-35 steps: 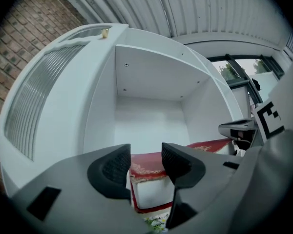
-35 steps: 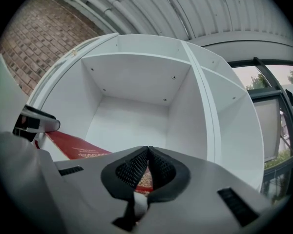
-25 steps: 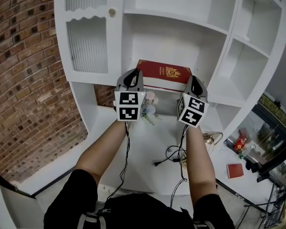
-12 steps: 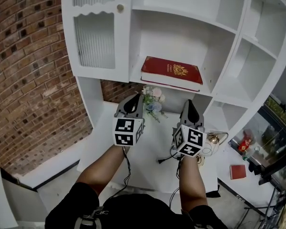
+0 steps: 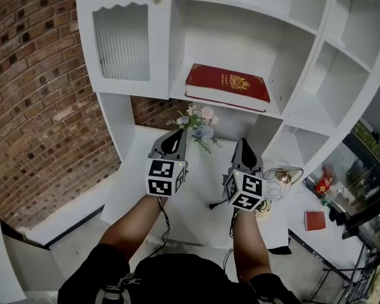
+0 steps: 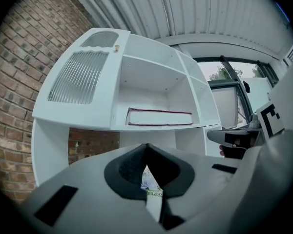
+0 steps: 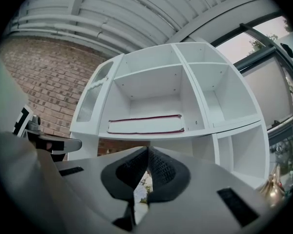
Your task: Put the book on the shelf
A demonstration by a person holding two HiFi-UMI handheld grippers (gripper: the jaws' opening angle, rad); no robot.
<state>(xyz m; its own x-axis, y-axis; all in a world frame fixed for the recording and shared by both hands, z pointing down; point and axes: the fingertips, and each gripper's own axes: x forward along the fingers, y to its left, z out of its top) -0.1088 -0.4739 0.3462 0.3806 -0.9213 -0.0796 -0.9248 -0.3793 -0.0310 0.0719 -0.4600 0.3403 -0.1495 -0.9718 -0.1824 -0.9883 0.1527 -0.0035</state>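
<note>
Book is already up: red hardcover book (image 5: 228, 84) lies flat on the open shelf (image 5: 275, 111) of the white cabinet (image 5: 123, 43), above and ahead of both tongs, well apart from them, nothing touching it

Left tongs (image 5: 176, 138): jaws together, nothing clamped, only a sliver of flowers shows through the slot past the tips. Right tongs (image 5: 243, 149): same, jaws pressed shut, empty. The pair sit side by side low over the white counter (image 5: 199, 179), pointing roughly level at the cabinet. Small flower bunch (image 5: 197, 122) is just beyond the left tongs' tips, between the tongs and the shelf above. Black cable (image 5: 218, 202) is on the counter under the right tongs

Step, as I judge it: placing is done and this is the clear-off end of the task. Book looks fully supported and I can see no overhang, so I'd call it basically complete

Next move calls for little:
- steer the tips clear of the flowers and the cable
- bring both hands to rest
- if the book needs squaring up, the tongs would have to go up to shelf level and push the near edge, jaws shut is fine for that
</note>
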